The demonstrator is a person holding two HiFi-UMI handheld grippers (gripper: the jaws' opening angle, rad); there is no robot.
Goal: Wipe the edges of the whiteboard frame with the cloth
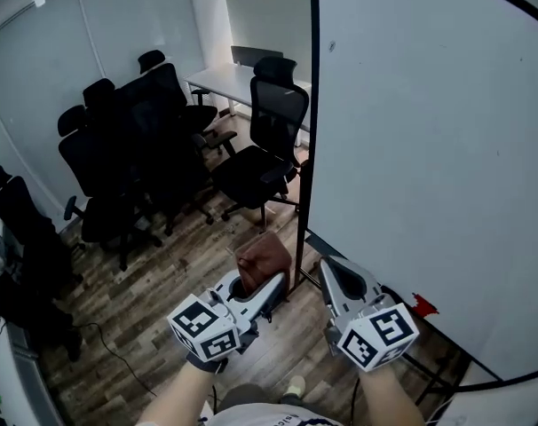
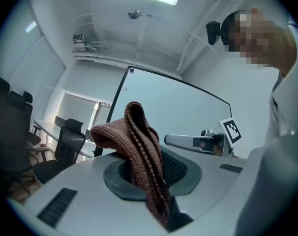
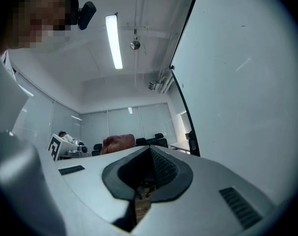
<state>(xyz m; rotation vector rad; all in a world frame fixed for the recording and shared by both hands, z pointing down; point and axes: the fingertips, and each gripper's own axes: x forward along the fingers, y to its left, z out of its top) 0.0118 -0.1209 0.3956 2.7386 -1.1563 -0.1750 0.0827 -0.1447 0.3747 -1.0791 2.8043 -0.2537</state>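
Head view puts your left gripper (image 1: pixel 267 291) clamped on the brown knitted cloth (image 1: pixel 263 260), just beside the lower stretch of the black frame edge (image 1: pixel 312 105) of the whiteboard (image 1: pixel 429 149). Whether the cloth touches that edge cannot be told. Left gripper view shows the jaws pinching only one narrow fold, with most of the cloth standing loose above them. Dragging it hard along the frame could pull that fold free, or the loose part could bunch so that bare jaw scrapes the frame. Your right gripper (image 1: pixel 331 273) has its jaws together on nothing, low and near the board. If you push sideways on the edge, the board could probably shift on its stand, since nothing braces it. An office chair (image 1: pixel 260 140) sits near that same edge and could crowd your arm lower down. No brand, label or writing can be read: the board face looks blank, a small red thing (image 1: pixel 423 306) at its foot is too small to identify, and the marker cubes carry only black-and-white square patterns.
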